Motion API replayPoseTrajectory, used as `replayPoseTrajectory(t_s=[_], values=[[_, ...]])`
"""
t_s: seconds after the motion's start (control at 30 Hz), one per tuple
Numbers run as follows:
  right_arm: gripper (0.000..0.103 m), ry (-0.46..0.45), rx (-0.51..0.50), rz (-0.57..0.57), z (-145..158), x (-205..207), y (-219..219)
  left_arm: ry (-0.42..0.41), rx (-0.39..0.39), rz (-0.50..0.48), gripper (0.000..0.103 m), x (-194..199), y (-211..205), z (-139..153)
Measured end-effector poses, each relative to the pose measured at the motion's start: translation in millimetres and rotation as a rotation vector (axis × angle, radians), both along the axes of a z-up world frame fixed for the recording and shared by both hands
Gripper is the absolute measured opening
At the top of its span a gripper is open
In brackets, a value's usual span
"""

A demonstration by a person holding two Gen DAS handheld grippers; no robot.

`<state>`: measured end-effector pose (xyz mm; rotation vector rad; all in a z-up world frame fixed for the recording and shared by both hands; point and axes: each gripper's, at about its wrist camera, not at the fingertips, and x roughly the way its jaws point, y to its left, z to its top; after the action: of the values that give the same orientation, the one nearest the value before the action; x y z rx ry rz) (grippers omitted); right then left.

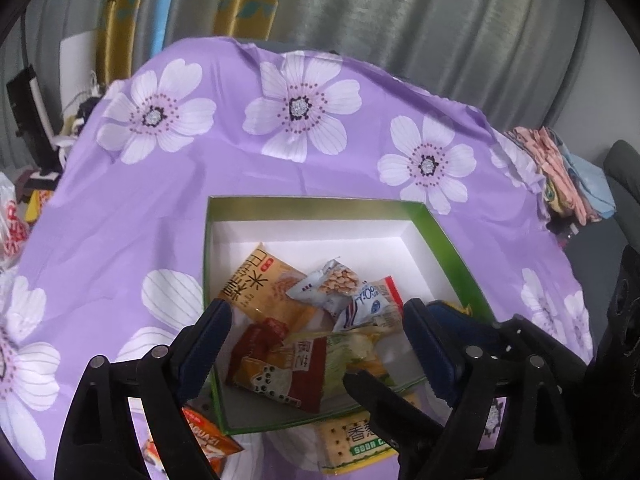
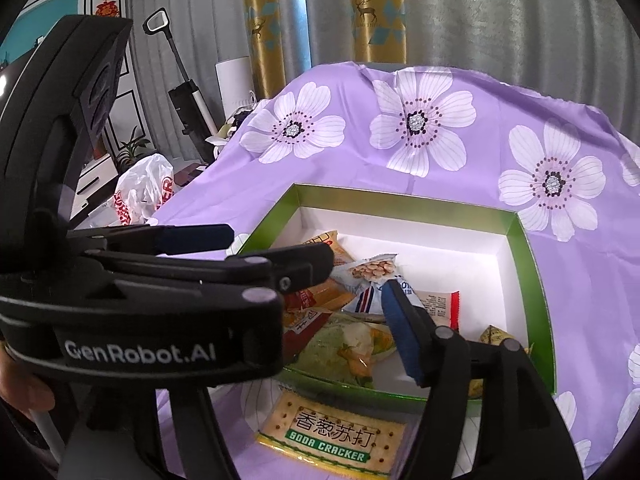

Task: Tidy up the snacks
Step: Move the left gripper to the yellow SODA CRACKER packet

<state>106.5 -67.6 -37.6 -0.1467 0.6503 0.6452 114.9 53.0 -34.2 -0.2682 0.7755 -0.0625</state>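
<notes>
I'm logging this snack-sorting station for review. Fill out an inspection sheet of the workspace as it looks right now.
Surface: purple flowered cloth, wrinkled, covering the table.
Job's things: green box, white inside, holding a pile of snack packets; soda cracker pack and an orange packet lie outside, in front of it.
Clutter: plastic bag to the left; folded clothes at the right.
Grippers: left gripper and right gripper both open over the box, holding nothing.
Cables: nothing seen.
Surroundings: grey and gold curtains, upright vacuum.
</notes>
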Motion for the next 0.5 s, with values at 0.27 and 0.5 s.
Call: replayPoseTrajectory(t_s=[0.27, 0.5], values=[[0.085, -0.048, -0.01, -0.024, 15.4, -19.3, -7.8, -0.065, 0.04, -0.007, 0.098, -19.5, -6.8, 23.1], [0.096, -0.076, 0.022, -0.074, 28.6, -40.4, -21.9, -0.093, 0.07, -0.032, 0.098, -35.1, -16.5, 34.3]])
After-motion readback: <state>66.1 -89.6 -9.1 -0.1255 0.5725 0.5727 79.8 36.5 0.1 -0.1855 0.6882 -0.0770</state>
